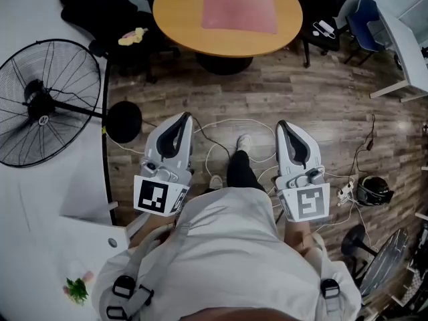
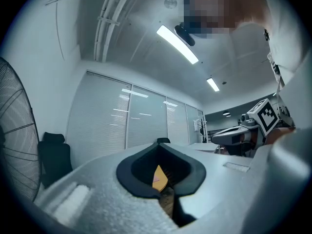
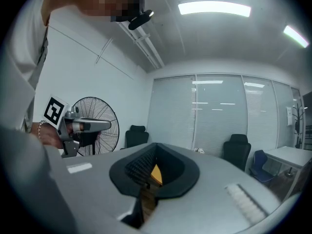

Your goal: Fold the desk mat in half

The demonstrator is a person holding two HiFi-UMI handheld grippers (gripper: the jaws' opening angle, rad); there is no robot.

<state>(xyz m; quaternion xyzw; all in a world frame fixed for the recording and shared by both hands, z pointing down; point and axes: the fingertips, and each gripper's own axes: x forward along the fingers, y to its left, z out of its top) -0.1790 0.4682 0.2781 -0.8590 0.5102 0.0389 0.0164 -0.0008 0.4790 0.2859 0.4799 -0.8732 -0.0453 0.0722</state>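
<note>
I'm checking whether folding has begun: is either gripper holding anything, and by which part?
Nothing is held. The left gripper and right gripper are shut and empty, apart from the desk mat lying flat on the table.

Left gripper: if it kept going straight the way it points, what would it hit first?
Probably the round table, near the pink desk mat; nothing stands between it and the left gripper. Height is unclear.

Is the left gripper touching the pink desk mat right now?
Apart. The head view shows the desk mat lying on the round table, with bare floor between it and the left gripper.
</note>
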